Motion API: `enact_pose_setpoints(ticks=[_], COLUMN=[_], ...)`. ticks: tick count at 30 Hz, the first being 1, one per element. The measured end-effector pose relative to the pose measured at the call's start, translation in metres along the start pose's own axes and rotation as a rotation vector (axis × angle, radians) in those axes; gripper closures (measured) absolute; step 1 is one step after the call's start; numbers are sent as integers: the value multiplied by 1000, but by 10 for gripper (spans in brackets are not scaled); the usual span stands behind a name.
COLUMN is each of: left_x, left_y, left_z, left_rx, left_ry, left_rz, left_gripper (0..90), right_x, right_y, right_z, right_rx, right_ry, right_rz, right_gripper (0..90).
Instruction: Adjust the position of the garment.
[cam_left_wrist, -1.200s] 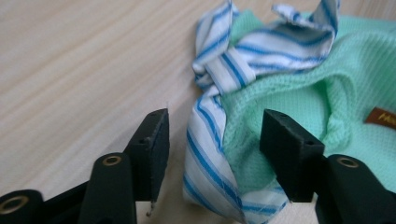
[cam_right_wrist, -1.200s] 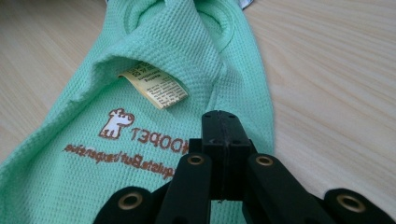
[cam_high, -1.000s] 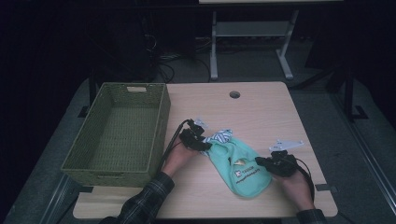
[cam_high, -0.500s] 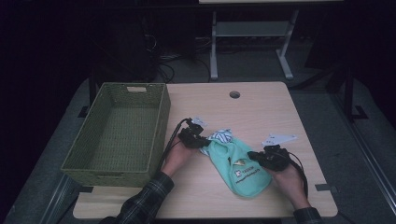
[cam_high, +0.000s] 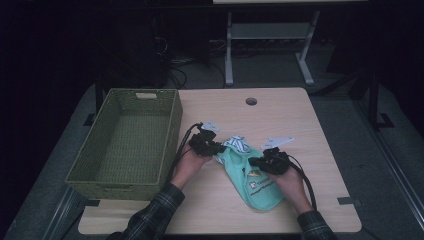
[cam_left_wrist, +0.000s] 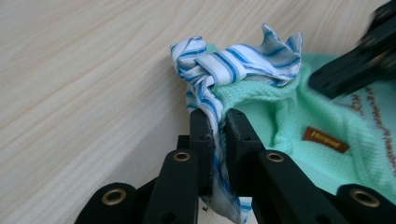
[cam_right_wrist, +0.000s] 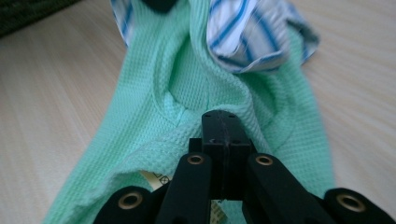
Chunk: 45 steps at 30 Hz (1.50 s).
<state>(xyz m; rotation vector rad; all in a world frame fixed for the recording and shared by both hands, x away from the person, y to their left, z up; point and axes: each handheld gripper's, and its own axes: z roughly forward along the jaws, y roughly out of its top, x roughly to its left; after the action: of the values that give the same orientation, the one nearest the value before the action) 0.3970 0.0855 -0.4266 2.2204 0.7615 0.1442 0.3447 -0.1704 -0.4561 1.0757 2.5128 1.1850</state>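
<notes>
Dim overhead scene, bright close-ups

The high view is dark and grainy, only the surface (cam_high: 280, 115) lit, surroundings black. Both gripper views are evenly bright with soft shadows; the striped cloth (cam_right_wrist: 252, 32) blurs in the right gripper view's far field.

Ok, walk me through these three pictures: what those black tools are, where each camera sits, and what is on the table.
A person sits at a wooden table and holds a hand-operated two-jaw clamp in each hand. The wide picture looks down from above. There you see the left gripper, the right gripper and a green woven basket, empty inside. The other two pictures come from cameras riding on the grippers, looking along their black jaws. Between them lies a small mint-green knit garment with a blue-and-white striped collar. The left gripper's jaws pinch the striped cloth; the right gripper's jaws are closed on the green knit.
</notes>
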Motion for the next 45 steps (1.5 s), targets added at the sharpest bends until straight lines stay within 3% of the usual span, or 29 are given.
enact_pose_setpoints(ticks=[6, 14, 20, 23, 30, 39, 45], left_x=[-4, -12, -18, -18, -11, -10, -10], left_y=[6, 15, 19, 20, 18, 18, 18], left_z=[-9, -23, -28, -31, -40, -42, -43], left_rx=[-42, -108, -130, -138, -168, -175, -170], left_ry=[-12, -43, -56, -41, 38, 41, 20], left_rz=[17, 27, 43, 37, 5, 6, 11], left_gripper=[822, 825, 825, 825, 825, 825, 823], right_x=[-3, -5, -5, -4, 5, 16, 16], right_y=[-3, -1, 4, 5, -9, -39, -44], right_z=[18, 23, 26, 21, -14, -30, -28], right_rx=[44, 29, 38, 25, 12, 67, 99], right_ry=[2, 3, -7, 4, -2, 4, -2], right_rz=[0, -9, -22, -16, -15, -7, -5], right_gripper=[900, 900, 900, 900, 900, 900, 900])
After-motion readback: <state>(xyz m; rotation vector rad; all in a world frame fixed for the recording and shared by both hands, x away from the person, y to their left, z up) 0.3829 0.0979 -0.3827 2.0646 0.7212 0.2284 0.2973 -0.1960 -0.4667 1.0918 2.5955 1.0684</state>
